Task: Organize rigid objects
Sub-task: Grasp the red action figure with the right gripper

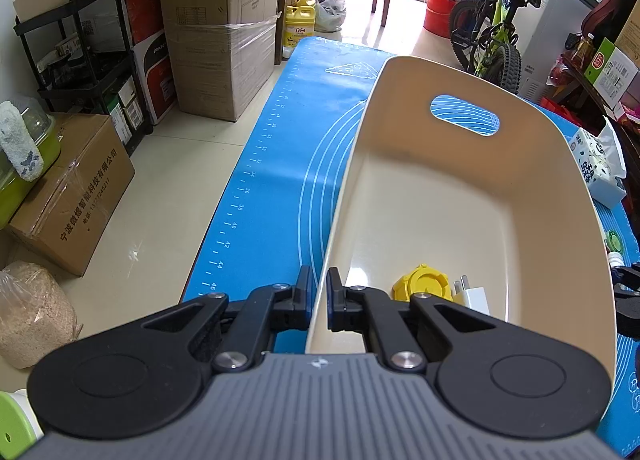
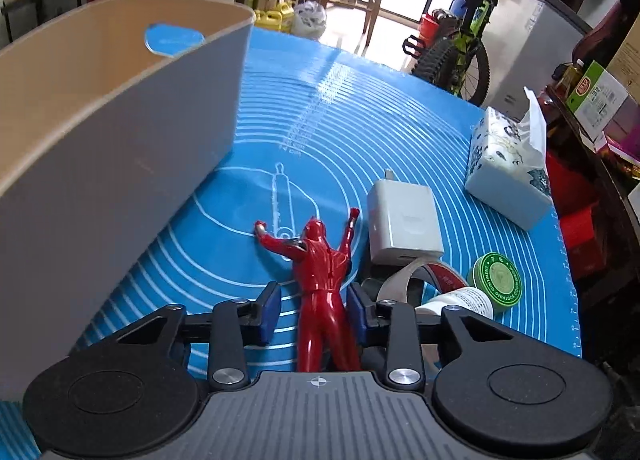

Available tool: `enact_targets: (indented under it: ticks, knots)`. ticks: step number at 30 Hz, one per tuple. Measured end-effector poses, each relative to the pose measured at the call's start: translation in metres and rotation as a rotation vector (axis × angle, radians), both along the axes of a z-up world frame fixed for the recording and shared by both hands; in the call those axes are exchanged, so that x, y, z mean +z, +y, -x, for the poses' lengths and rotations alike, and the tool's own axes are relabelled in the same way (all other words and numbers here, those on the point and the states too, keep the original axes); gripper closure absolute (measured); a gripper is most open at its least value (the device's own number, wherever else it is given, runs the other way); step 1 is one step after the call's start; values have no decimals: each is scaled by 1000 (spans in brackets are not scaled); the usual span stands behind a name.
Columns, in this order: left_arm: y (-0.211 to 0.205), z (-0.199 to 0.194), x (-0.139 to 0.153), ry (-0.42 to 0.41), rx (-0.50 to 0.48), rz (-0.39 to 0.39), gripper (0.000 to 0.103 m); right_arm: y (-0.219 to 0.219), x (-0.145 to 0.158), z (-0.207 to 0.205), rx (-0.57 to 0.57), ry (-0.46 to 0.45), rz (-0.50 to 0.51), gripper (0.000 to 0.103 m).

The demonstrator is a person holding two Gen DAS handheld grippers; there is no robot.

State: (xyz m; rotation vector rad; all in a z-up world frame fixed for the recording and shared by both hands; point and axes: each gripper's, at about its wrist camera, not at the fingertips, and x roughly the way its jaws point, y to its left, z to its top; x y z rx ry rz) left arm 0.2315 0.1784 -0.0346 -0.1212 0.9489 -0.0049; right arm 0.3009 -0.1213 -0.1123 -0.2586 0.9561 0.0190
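My left fingers [image 1: 319, 296] pinch the bin's [image 1: 540, 164] wall; 2 items lie inside. My right fingers [image 2: 313, 310], unclosed, straddle the red figurine [image 2: 322, 284]; 4 others wait.

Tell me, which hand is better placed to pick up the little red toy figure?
The right. The right gripper straddles the glossy red plastic figure lying on the blue mat, pads either side of its legs. The left gripper is clamped on the cream plastic bin's rim.
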Motion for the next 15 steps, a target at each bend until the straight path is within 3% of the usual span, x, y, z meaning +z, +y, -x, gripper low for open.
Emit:
enact_targets:
  ticks: [4, 9, 15]
  knots:
    - [0, 0, 0, 0, 0, 0, 95, 6, -5, -2, 22, -10, 43, 68]
    - [1, 0, 0, 0, 0, 0, 95, 5, -2, 2, -6, -32, 37, 69]
    - [1, 0, 0, 0, -1, 1, 95, -1, 22, 14, -24, -95, -22, 69]
